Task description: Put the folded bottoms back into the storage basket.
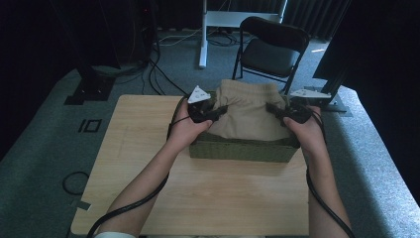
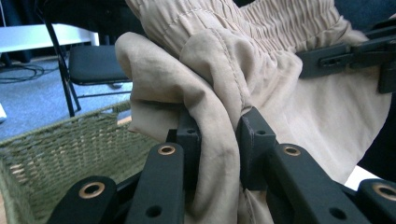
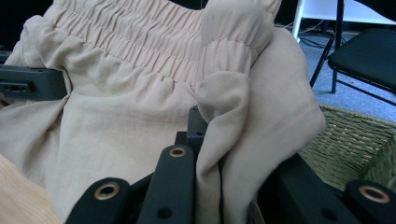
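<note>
A beige garment [image 1: 246, 111] with an elastic gathered waistband hangs stretched between both grippers, over a green woven basket [image 1: 242, 148] on the wooden table [image 1: 208, 193]. My left gripper [image 1: 218, 112] is shut on the garment's left side; in the left gripper view the cloth [image 2: 219, 140] is bunched between the jaws. My right gripper [image 1: 273, 109] is shut on the right side, and in the right gripper view a fold of fabric [image 3: 219, 154] is pinched between the jaws. The garment's lower part sits inside the basket.
A black folding chair [image 1: 270, 49] stands beyond the table's far edge. A white desk leg [image 1: 203, 34] and cables lie on the carpet behind. Black stands flank the table at left [image 1: 89, 84] and right [image 1: 332, 79]. Bare tabletop spreads in front of the basket.
</note>
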The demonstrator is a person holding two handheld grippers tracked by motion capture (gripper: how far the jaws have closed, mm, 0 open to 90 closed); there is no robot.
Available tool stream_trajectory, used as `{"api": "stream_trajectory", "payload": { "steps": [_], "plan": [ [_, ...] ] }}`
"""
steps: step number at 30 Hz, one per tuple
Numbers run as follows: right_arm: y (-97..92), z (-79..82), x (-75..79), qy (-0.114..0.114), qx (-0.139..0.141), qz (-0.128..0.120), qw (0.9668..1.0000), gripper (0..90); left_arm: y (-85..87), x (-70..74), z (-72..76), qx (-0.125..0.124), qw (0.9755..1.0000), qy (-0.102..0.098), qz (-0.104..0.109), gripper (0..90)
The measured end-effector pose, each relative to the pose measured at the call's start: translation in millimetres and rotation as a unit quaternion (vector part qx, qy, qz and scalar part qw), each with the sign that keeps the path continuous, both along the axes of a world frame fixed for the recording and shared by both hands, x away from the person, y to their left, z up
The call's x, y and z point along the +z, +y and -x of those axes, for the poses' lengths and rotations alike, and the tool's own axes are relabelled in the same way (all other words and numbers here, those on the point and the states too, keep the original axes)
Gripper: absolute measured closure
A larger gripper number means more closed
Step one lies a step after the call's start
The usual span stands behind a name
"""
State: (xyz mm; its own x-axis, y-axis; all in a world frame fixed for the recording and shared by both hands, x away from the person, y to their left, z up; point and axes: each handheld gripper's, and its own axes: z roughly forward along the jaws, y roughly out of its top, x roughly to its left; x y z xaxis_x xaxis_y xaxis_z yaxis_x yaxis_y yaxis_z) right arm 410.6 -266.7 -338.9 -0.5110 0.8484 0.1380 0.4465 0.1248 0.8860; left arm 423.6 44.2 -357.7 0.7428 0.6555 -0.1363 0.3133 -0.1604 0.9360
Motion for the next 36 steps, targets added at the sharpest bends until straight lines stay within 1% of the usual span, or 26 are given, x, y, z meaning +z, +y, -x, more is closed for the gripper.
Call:
{"api": "stream_trajectory", "payload": {
  "steps": [2, 4, 5, 7, 8, 9, 10, 11, 12, 14, 15, 19, 22, 23, 24, 28, 30, 34, 36],
  "plan": [
    [-0.6, -6.3, -2.0, 0.002, -0.001, -0.004, 1.0, 79.5, -1.1, -2.3, -5.3, 0.002, 1.0, -0.002, 0.0, 74.9],
    [-0.2, -12.8, -4.5, 0.007, -0.006, -0.003, 1.0, 79.6, -2.2, -5.0, -11.0, 0.003, 1.0, 0.002, 0.0, 74.9],
    [0.2, -16.2, -6.1, 0.012, -0.008, -0.002, 0.9999, 79.6, -2.7, -6.8, -13.9, 0.004, 1.0, 0.002, -0.003, 74.9],
    [0.8, -22.6, -10.2, 0.018, -0.01, -0.001, 0.9998, 79.6, -2.7, -11.1, -20.2, 0.008, 0.9999, 0.01, 0.0, 74.9],
    [1.1, -25.4, -12.2, 0.021, -0.009, 0.0, 0.9997, 79.6, -2.4, -13.1, -22.8, 0.011, 0.9999, 0.008, -0.002, 74.9],
    [1.0, -28.2, -14.3, 0.023, -0.009, -0.005, 0.9997, 79.6, -2.3, -15.2, -25.4, 0.014, 0.9999, 0.005, -0.001, 74.9],
    [1.0, -30.8, -16.3, 0.024, -0.009, -0.007, 0.9996, 79.6, -2.5, -17.3, -27.9, 0.017, 0.9998, 0.008, 0.002, 74.9],
    [1.1, -33.2, -18.1, 0.02, -0.006, -0.005, 0.9998, 79.6, -2.5, -19.5, -30.4, 0.019, 0.9998, 0.008, 0.005, 74.9],
    [0.6, -36.0, -20.2, 0.019, -0.005, -0.008, 0.9998, 79.6, -2.2, -21.6, -33.1, 0.018, 0.9998, 0.009, 0.004, 74.9],
    [-0.4, -41.3, -24.0, 0.016, 0.0, -0.005, 0.9999, 79.6, -2.7, -26.5, -38.4, 0.019, 0.9997, 0.013, 0.006, 74.9],
    [-1.1, -44.4, -26.2, 0.019, 0.001, -0.006, 0.9998, 79.6, -3.3, -28.7, -40.5, 0.017, 0.9998, 0.013, 0.002, 74.9],
    [-2.5, -55.3, -34.3, 0.029, 0.0, 0.001, 0.9996, 79.5, -7.4, -36.7, -48.8, 0.021, 0.9997, 0.015, -0.002, 75.0],
    [-2.8, -63.2, -39.2, 0.033, -0.007, 0.008, 0.9994, 79.6, -10.0, -39.7, -53.1, 0.024, 0.9995, 0.017, -0.007, 74.9],
    [-2.4, -65.7, -40.8, 0.034, -0.01, 0.011, 0.9993, 79.6, -12.5, -42.7, -57.3, 0.028, 0.9994, 0.017, -0.011, 75.0],
    [-2.6, -68.0, -42.4, 0.036, -0.011, 0.012, 0.9992, 79.6, -13.8, -44.2, -59.6, 0.027, 0.9993, 0.02, -0.015, 75.0],
    [-6.3, -76.9, -51.9, 0.044, -0.016, 0.016, 0.9988, 79.5, -18.7, -53.5, -66.4, 0.026, 0.999, 0.03, -0.018, 75.0],
    [-8.5, -80.4, -58.9, 0.053, -0.016, 0.013, 0.9984, 79.5, -20.9, -59.5, -69.3, 0.026, 0.9987, 0.038, -0.022, 75.0],
    [-10.0, -87.4, -73.8, 0.067, -0.023, 0.023, 0.9972, 79.5, -26.0, -70.4, -75.3, 0.027, 0.9979, 0.049, -0.031, 74.9],
    [-10.5, -90.8, -81.0, 0.076, -0.027, 0.02, 0.9966, 79.5, -27.6, -75.5, -78.3, 0.029, 0.9975, 0.055, -0.034, 74.9]
  ]
}}
